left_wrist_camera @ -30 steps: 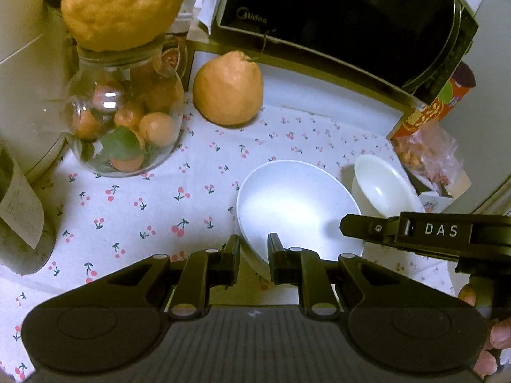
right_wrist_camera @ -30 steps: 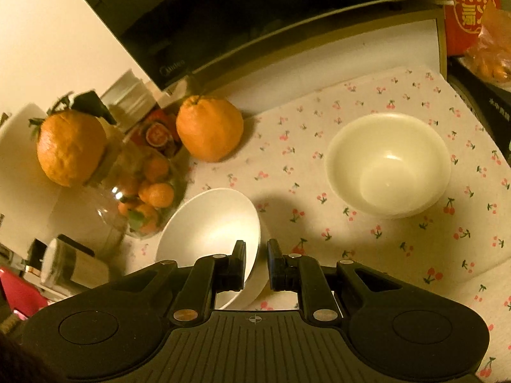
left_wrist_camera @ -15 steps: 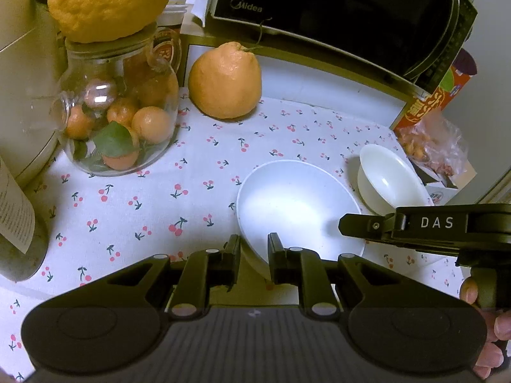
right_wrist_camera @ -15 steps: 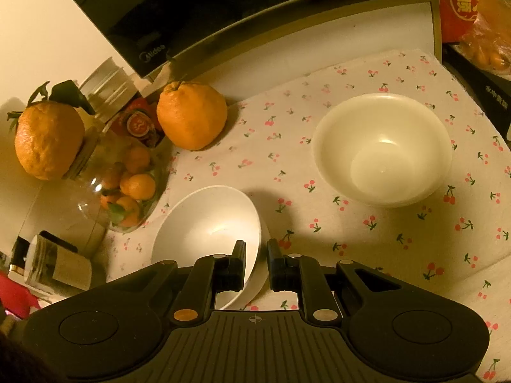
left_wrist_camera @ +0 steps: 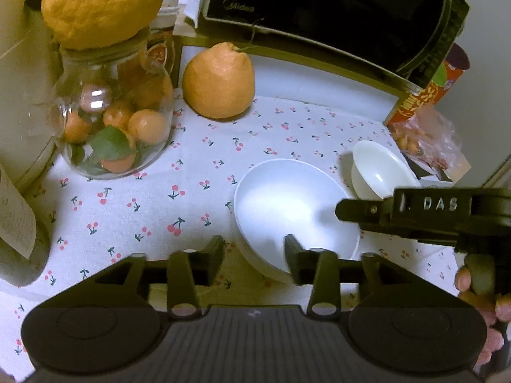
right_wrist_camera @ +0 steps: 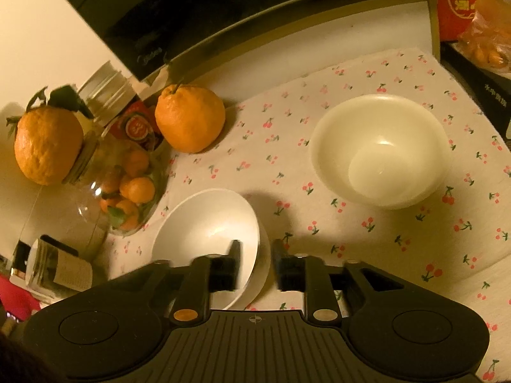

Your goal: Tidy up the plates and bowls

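A white bowl [left_wrist_camera: 293,210] sits on the cherry-print cloth [left_wrist_camera: 134,210], with a second white rim showing just under it. My left gripper [left_wrist_camera: 254,257] straddles its near-left rim, one finger outside and one inside. Its jaws are opening and the pads stand clear of the rim. My right gripper [right_wrist_camera: 258,265] straddles the same bowl [right_wrist_camera: 207,220] at its right rim, and its jaws are also opening with a gap to the rim. The right gripper [left_wrist_camera: 345,212] also shows from the side in the left wrist view. A smaller cream bowl [right_wrist_camera: 380,150] stands apart to the right.
A glass jar of small oranges [left_wrist_camera: 111,127] with a big orange on its mouth [left_wrist_camera: 102,3] stands at the left. Another big orange [left_wrist_camera: 220,79] and a black microwave [left_wrist_camera: 335,9] are behind. A snack can [left_wrist_camera: 424,95] and a bag [left_wrist_camera: 424,140] are at the right, and a bottle [left_wrist_camera: 16,223] is at the left edge.
Both grippers' fingers, close together at the bowl's rim before, have spread apart. The bowl and both hands have stayed where they were.
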`<state>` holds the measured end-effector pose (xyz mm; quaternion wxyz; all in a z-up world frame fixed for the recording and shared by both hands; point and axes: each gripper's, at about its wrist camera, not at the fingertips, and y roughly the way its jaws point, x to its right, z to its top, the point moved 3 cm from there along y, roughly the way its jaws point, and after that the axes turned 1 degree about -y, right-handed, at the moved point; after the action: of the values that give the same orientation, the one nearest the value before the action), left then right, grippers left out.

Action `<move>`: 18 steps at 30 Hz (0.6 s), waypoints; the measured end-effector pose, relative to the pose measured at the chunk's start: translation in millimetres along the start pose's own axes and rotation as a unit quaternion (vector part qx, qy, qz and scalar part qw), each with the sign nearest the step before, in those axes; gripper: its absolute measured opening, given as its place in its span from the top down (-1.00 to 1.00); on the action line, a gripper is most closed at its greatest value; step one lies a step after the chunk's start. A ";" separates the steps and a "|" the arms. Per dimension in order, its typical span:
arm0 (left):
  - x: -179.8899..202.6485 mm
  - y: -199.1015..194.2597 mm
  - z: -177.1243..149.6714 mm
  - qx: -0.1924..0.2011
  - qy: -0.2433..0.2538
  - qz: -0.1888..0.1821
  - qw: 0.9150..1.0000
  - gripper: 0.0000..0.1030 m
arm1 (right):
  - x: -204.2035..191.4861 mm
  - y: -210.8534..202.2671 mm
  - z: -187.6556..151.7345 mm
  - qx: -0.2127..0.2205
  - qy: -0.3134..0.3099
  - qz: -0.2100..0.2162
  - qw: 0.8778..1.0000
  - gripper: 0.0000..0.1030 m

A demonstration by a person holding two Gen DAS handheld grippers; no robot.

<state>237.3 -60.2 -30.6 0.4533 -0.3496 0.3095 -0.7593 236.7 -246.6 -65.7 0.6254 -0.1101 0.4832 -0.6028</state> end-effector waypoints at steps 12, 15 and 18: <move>-6.8 -39.8 -4.2 0.020 0.047 -0.010 0.999 -0.83 | -3.7 -32.8 4.8 0.027 -0.008 0.026 0.999 -0.64; -14.8 -51.8 -9.7 0.026 0.061 -0.002 0.998 -0.89 | -11.3 -42.5 1.0 0.031 -0.031 0.028 0.999 -0.71; -24.4 -63.6 -16.3 0.032 0.071 0.007 0.997 -0.92 | -20.5 -52.3 -6.0 0.033 -0.056 0.032 0.997 -0.81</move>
<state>202.5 -10.3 4.2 0.4458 -0.2778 0.3190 -0.7889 202.4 -239.3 -21.5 0.6735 -0.1072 0.4303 -0.5915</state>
